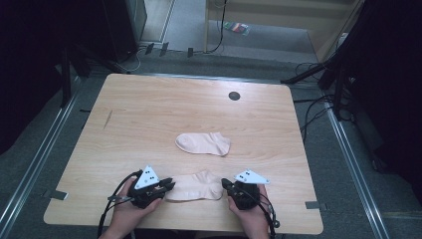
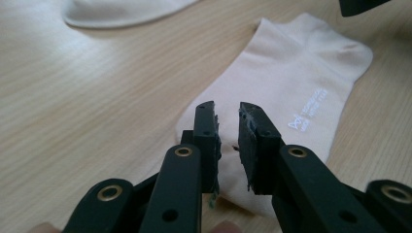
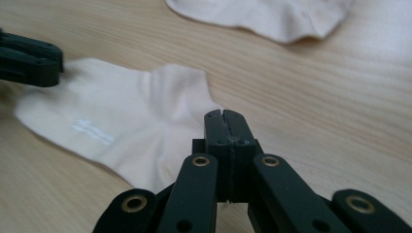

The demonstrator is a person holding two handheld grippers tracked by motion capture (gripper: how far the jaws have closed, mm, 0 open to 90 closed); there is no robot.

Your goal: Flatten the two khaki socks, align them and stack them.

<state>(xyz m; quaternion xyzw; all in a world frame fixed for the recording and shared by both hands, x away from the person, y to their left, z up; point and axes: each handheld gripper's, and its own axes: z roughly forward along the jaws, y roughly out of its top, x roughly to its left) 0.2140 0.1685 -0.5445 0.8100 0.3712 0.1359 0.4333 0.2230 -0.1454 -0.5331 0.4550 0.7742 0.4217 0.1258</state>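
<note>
Near sock [image 1: 195, 185]: pale pink, flat on the wooden table [image 1: 149, 114], lower middle of the high view, between the two grippers; small white lettering on it toward the right of the left gripper view
Far sock [image 1: 203, 143]: same colour, flat, at the centre of the high view, just above the near sock and apart from it; along the top edge of both gripper views
Left gripper [image 1: 169, 185]: lower left of centre in the high view, held in a hand [image 1: 130, 211], tips at the near sock's left end
Left gripper jaws: a narrow gap between them in the left gripper view, parted slightly, over the sock's end; pads not pressing on the cloth, nothing held
Right gripper [image 1: 225, 182]: lower right of centre in the high view, held in the other hand [image 1: 251, 216], tips at the near sock's right end
Right gripper jaws: pressed together, no gap, in the right gripper view; tips at the sock's edge, cloth between the pads not visible
Round dark hole [image 1: 234, 95]: upper right part of the table top, well apart from both socks
Cables: trailing from each gripper toward the bottom edge of the high view
</note>
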